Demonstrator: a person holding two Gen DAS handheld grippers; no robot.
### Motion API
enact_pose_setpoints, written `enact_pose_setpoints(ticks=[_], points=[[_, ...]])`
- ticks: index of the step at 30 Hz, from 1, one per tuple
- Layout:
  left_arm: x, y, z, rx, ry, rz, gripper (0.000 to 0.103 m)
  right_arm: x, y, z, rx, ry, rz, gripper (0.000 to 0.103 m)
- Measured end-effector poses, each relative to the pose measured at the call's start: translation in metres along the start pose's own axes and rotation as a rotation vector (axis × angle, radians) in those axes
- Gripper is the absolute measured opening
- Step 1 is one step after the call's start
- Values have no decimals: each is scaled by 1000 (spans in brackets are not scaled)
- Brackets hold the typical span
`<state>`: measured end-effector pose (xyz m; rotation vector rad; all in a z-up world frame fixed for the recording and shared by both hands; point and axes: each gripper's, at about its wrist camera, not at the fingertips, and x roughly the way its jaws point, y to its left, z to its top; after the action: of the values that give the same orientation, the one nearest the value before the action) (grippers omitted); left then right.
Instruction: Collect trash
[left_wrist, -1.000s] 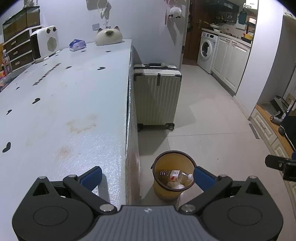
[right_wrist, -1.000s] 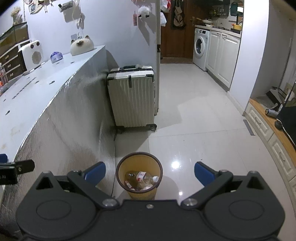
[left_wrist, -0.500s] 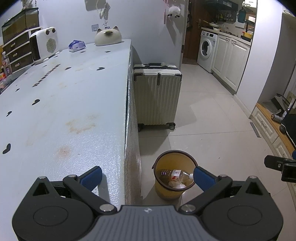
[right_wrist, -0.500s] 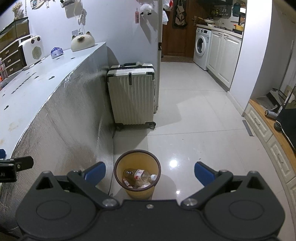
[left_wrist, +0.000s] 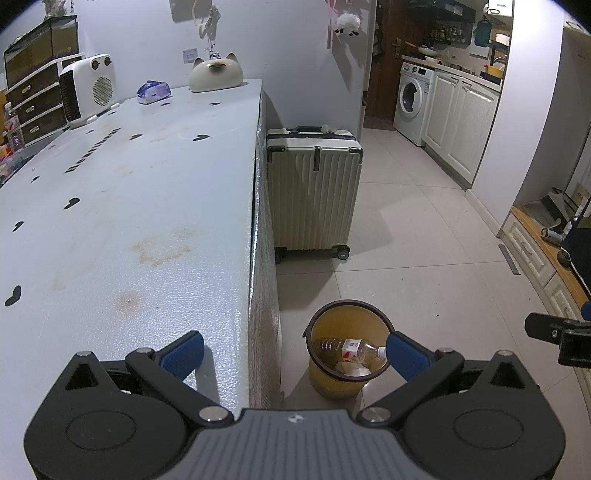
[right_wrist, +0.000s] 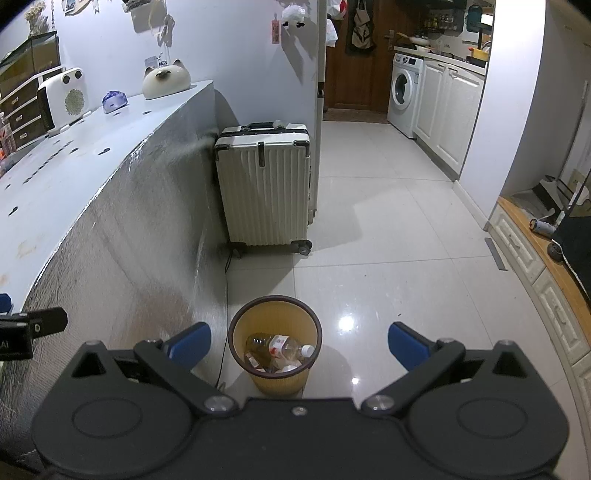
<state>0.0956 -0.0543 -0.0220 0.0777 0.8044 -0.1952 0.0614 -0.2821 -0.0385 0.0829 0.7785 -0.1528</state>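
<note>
A yellow trash bin (left_wrist: 334, 384) (right_wrist: 280, 384) with a dark rim stands on the tiled floor beside the counter. Inside it lie a clear plastic bottle (left_wrist: 347, 347) (right_wrist: 279, 345) with a red-and-white label and some crumpled paper. My left gripper (left_wrist: 293, 350) is open and empty, above the counter's edge, with the bin below and between its blue fingertips. My right gripper (right_wrist: 299, 343) is open and empty, high above the bin. The right gripper's tip shows at the right edge of the left wrist view (left_wrist: 554, 332).
A long pale counter (left_wrist: 129, 221) fills the left; on its far end are a white heater (left_wrist: 88, 92), a cat-shaped object (left_wrist: 216, 72) and a blue tissue pack (left_wrist: 153, 91). A white suitcase (left_wrist: 314, 195) stands beyond the bin. Kitchen cabinets and a washing machine (left_wrist: 412, 98) lie further back.
Both grippers have drifted slightly back and up; the bin sits a little lower and closer to centre in both views. Both stay open and empty.
</note>
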Motion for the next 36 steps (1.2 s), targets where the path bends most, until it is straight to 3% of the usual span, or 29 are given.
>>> enact_pose_setpoints(ticks=[36], points=[[0,-1,-1,-1,-1,0,103,2,-2,-1,-3,5,1,103]])
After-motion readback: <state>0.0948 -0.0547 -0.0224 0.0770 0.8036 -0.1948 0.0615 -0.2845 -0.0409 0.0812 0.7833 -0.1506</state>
